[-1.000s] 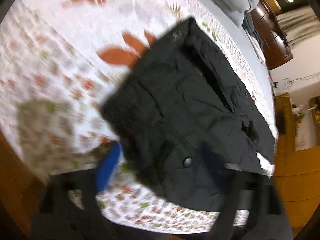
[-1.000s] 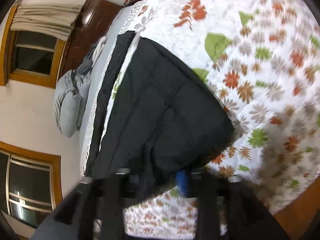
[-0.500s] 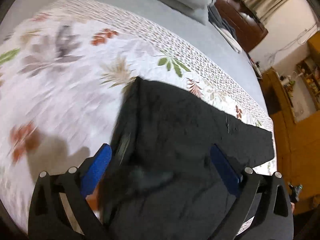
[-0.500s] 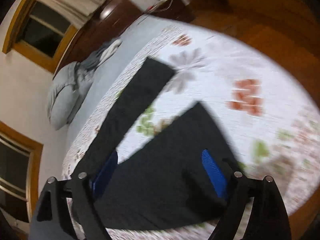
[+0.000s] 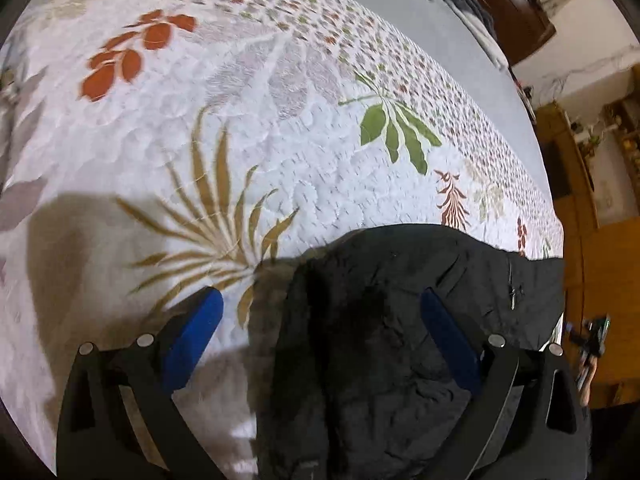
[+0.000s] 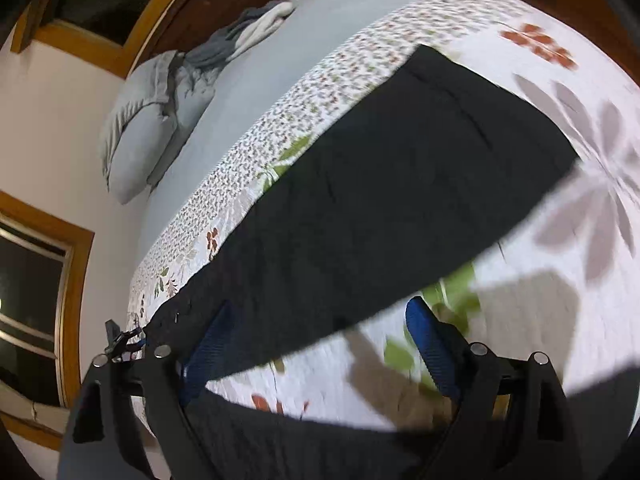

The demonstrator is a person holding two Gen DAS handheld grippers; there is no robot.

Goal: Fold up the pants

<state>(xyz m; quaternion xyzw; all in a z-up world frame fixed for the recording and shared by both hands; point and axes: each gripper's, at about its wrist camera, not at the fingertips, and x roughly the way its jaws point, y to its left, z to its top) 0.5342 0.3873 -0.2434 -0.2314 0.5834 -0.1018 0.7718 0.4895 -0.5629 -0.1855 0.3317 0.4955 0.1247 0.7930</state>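
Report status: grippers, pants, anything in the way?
Left gripper open, over the black pants. Right gripper open, above the pants. Pants flat on floral quilt; nothing obstructing.

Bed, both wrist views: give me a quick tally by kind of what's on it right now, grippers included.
Black pants: 1
Floral quilt: 1
Grey pillow: 1
Bundle of grey and white clothes: 1
Grippers: 2, left gripper and right gripper, both open
Total: 6
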